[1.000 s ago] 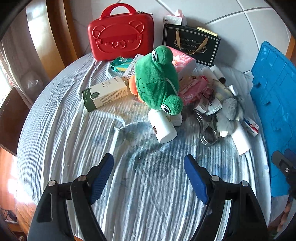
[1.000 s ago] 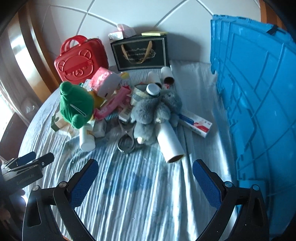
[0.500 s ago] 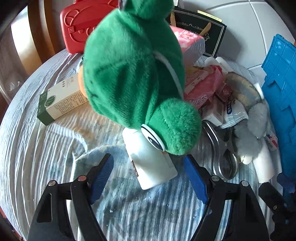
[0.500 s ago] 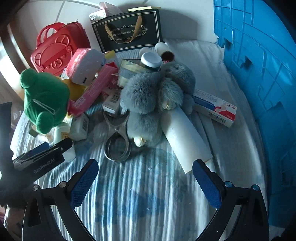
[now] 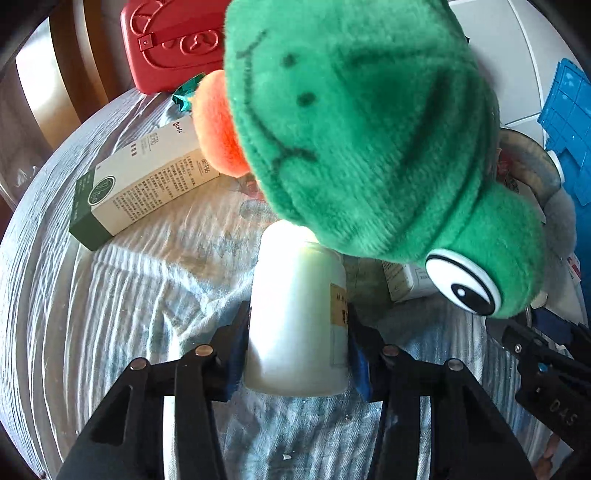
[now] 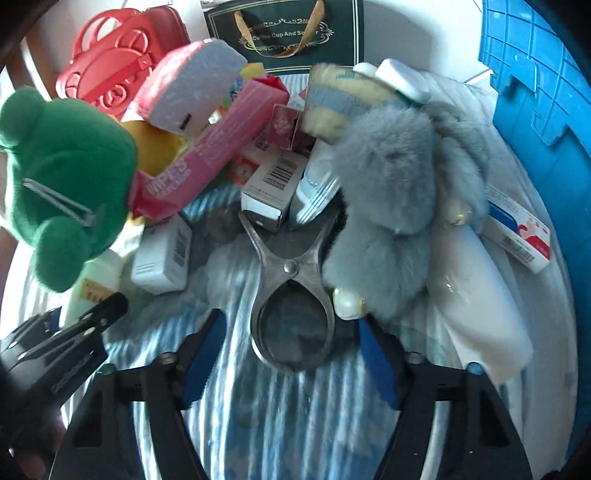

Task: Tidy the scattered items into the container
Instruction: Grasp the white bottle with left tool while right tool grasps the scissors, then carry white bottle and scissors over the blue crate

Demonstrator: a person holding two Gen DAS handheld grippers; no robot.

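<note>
Plainly, the left gripper (image 5: 297, 347) has just been closing its jaws, and they now pinch the white plastic bottle (image 5: 299, 314) across its round body, near its base, as it lies on the cloth-covered tabletop (image 5: 155, 266) with its neck tucked under the green frog plush (image 5: 369, 140). I judge the bottle light, stiff and smooth, so a grip across the middle of the barrel should hold, though it may roll or slip, and the soft frog resting on it could drag along. The right gripper (image 6: 286, 354) has also just been closing; its jaws stand apart either side of the looped end of the metal tongs (image 6: 291, 291), not yet pressing it. Those look hard, thin and slippery, best taken at the loop or the rivet. Touching them lies a grey fluffy toy (image 6: 391, 206), soft and easily caught. The blue container (image 6: 535, 110) stands at the right edge. Readable print: "WIPES" on the pink pack (image 6: 207, 158) and "Coffee Cup And So…" on the dark gift bag (image 6: 284, 33); the writing on the green-and-white box (image 5: 144, 181) is too small to read.
</note>
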